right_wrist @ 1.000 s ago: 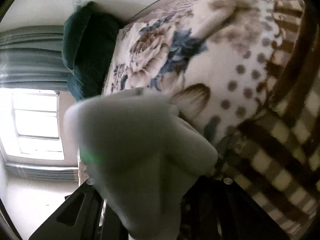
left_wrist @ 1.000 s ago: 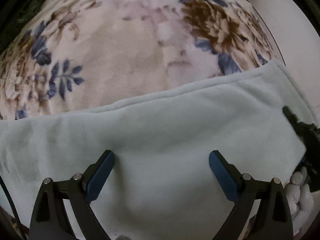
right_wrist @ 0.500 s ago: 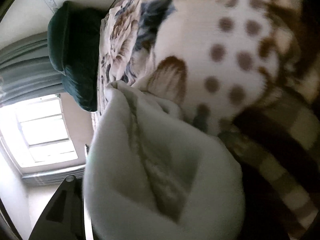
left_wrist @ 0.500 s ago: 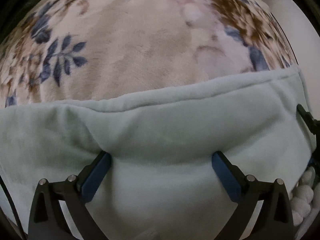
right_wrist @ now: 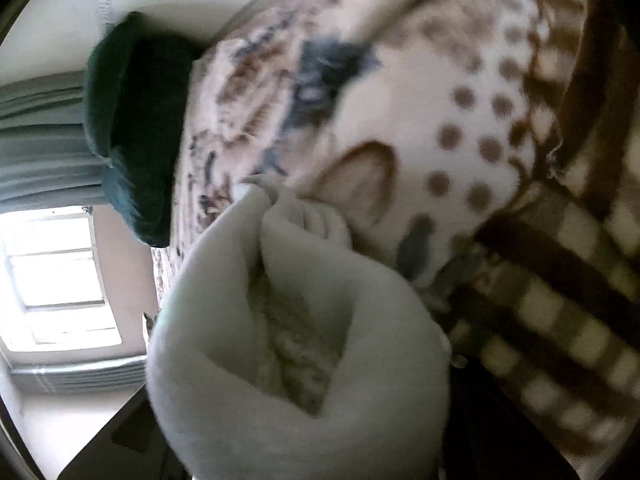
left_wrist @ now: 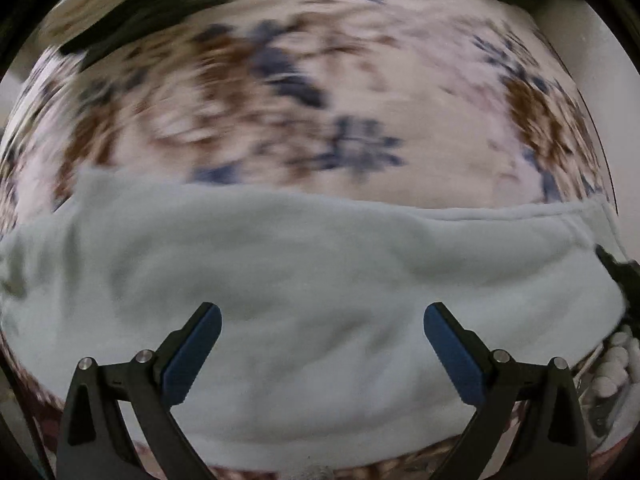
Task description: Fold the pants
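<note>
Pale mint fleece pants (left_wrist: 320, 264) lie in a long band across the floral blanket (left_wrist: 360, 100). Pointing straight down above them, my left gripper (left_wrist: 322, 320) is open wide, its blue pads (left_wrist: 196, 344) apart with nothing pinched. At the band's right end a dark finger of my right gripper (left_wrist: 616, 272) meets the cloth, with white-gloved fingers (left_wrist: 616, 364) below it. In the right wrist view a bunched end of the pants (right_wrist: 304, 360) fills the foreground and hides the fingertips. The jaws are closing on this bundle, whose woolly lining shows.
A dark green pillow (right_wrist: 136, 120) lies at the head of the bed, also seen blurred as a dark shape (left_wrist: 160, 4). A brown checked blanket (right_wrist: 560, 300) lies to the right. A bright window (right_wrist: 56, 280) and grey curtain (right_wrist: 40, 140) are at the left.
The left gripper has swept sideways along the pants and risen a little; its picture is now blurred and the dark pillow has come into sight. The bundle at the right gripper has shifted and shows its lining.
</note>
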A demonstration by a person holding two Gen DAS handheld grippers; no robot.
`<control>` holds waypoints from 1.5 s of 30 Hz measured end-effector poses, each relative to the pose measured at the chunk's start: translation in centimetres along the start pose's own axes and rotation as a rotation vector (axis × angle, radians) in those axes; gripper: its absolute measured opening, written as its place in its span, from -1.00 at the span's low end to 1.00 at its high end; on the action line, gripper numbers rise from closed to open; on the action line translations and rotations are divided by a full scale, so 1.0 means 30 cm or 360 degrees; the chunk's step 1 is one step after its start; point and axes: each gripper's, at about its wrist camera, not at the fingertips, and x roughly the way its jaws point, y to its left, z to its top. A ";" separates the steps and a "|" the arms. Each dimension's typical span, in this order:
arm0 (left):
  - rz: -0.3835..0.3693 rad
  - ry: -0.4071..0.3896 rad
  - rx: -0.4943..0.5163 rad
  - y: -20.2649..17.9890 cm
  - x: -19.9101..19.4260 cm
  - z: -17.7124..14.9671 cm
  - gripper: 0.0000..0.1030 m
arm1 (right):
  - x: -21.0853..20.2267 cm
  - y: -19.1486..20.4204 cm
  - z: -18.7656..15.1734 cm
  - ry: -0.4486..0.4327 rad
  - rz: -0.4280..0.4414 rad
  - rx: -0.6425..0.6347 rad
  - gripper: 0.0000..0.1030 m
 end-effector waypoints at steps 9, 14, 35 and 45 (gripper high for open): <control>0.0000 -0.0011 -0.0351 0.499 -0.136 -0.064 1.00 | -0.192 0.494 -0.376 -0.0247 -0.0310 -0.0628 -0.59; 0.0032 -0.0048 -0.0465 0.755 -0.235 -0.123 1.00 | -0.152 0.744 -0.752 -0.0312 -0.0483 -0.0984 -0.59; 0.0163 -0.0088 -0.0906 1.381 -0.296 -0.376 1.00 | 0.604 0.795 -2.046 0.0065 -0.0943 -0.2221 -0.58; 0.0155 -0.0088 -0.0810 1.311 -0.273 -0.315 1.00 | 0.669 0.785 -2.075 0.0210 -0.0926 -0.2374 -0.53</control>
